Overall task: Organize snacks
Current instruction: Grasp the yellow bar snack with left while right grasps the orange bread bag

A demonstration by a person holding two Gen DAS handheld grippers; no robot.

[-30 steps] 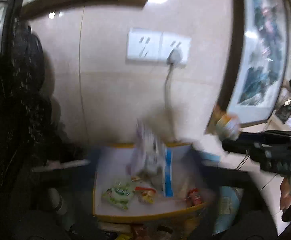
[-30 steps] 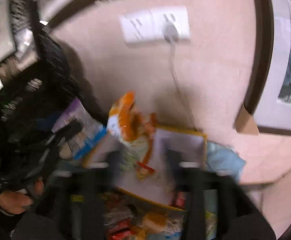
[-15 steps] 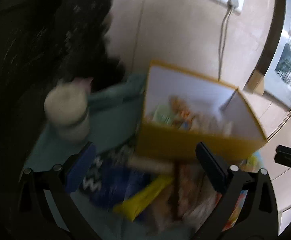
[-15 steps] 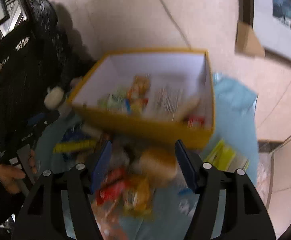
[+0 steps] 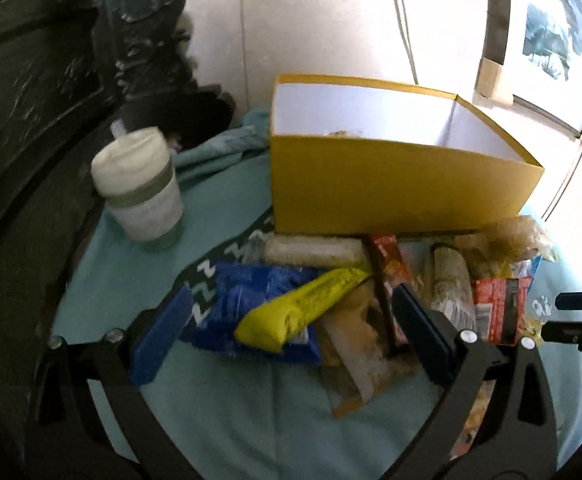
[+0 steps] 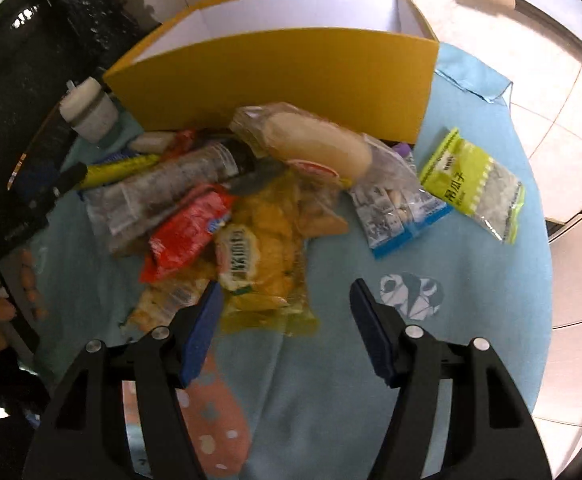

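A yellow cardboard box (image 5: 391, 188) with white inner walls stands at the back of the teal cloth; its contents are hidden from here. In front of it lies a heap of snack packs. My left gripper (image 5: 291, 312) is open, low over a blue pack (image 5: 251, 292) and a yellow bar (image 5: 303, 308). My right gripper (image 6: 285, 292) is open just above a yellow chip bag (image 6: 267, 248), with a red pack (image 6: 187, 232) to its left. A green pack (image 6: 475, 184) and a blue-edged pack (image 6: 399, 208) lie apart on the right.
A white lidded cup (image 5: 139, 188) stands left of the box. The round table's teal cloth (image 6: 451, 340) ends near a tiled floor (image 6: 563, 92) on the right. A dark ornate chair (image 5: 51, 60) stands at the left. A hand (image 6: 7, 292) holds the left gripper's handle.
Both grippers have dropped from above the box to just over the heap on the cloth. The packs they carried a second ago are gone from their jaws; both stand open and empty.
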